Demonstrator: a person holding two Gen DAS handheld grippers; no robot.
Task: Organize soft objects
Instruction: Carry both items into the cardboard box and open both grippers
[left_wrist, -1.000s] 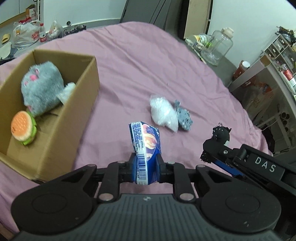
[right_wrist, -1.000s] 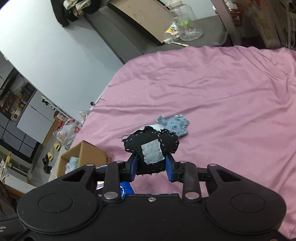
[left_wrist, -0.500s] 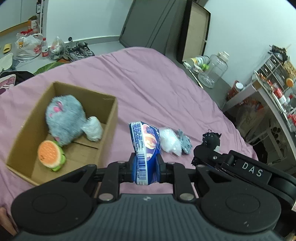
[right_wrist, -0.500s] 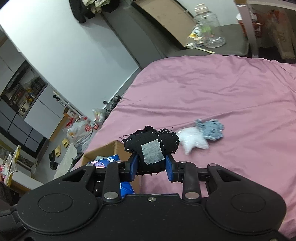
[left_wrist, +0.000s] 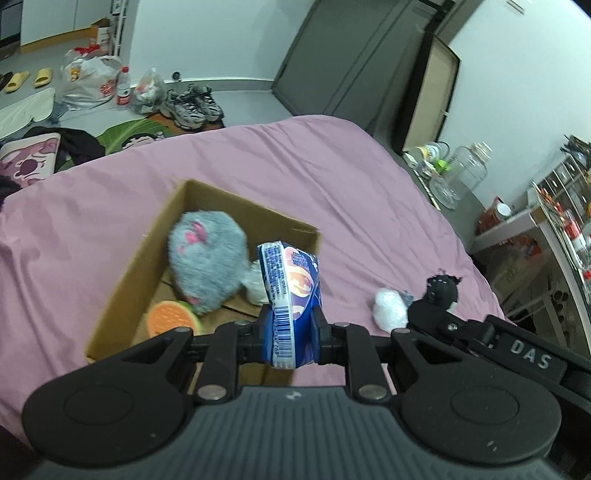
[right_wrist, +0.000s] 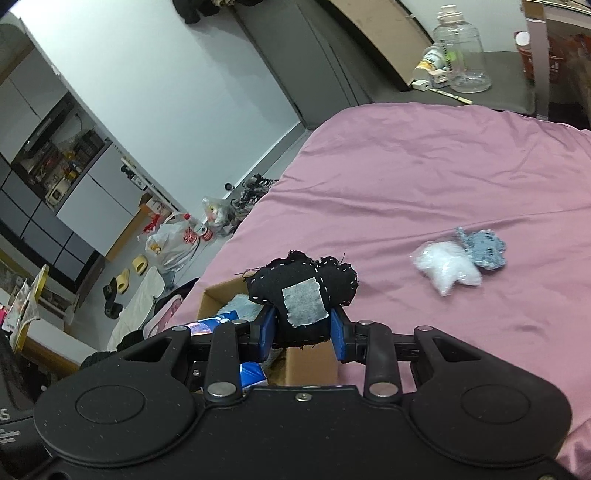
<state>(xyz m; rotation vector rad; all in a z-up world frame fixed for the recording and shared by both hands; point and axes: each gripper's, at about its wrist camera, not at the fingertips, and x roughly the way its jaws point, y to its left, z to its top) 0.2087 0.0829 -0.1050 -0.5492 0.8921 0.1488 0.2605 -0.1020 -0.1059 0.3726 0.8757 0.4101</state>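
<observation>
My left gripper (left_wrist: 290, 334) is shut on a blue tissue pack (left_wrist: 290, 291) and holds it over the near right corner of a cardboard box (left_wrist: 122, 291). The box holds a grey plush (left_wrist: 207, 267), an orange burger toy (left_wrist: 170, 319) and a white bag (left_wrist: 255, 284). My right gripper (right_wrist: 303, 330) is shut on a black stitched pouch (right_wrist: 301, 291), just right of the box (right_wrist: 221, 291). A white stuffing bag (right_wrist: 445, 267) and a grey-blue fabric piece (right_wrist: 487, 249) lie on the pink bedsheet (right_wrist: 406, 177).
The bed (left_wrist: 332, 177) ends at the far side, with shoes (left_wrist: 192, 105), bags (left_wrist: 88, 79) and slippers (left_wrist: 26, 79) on the floor. A glass jar (left_wrist: 461, 175) stands on a side table at the right, beside shelves (left_wrist: 561, 206).
Both grippers have moved left toward the box with their loads. The box now lies right under the left gripper, and the white bag and fabric piece have slid to the right in both views.
</observation>
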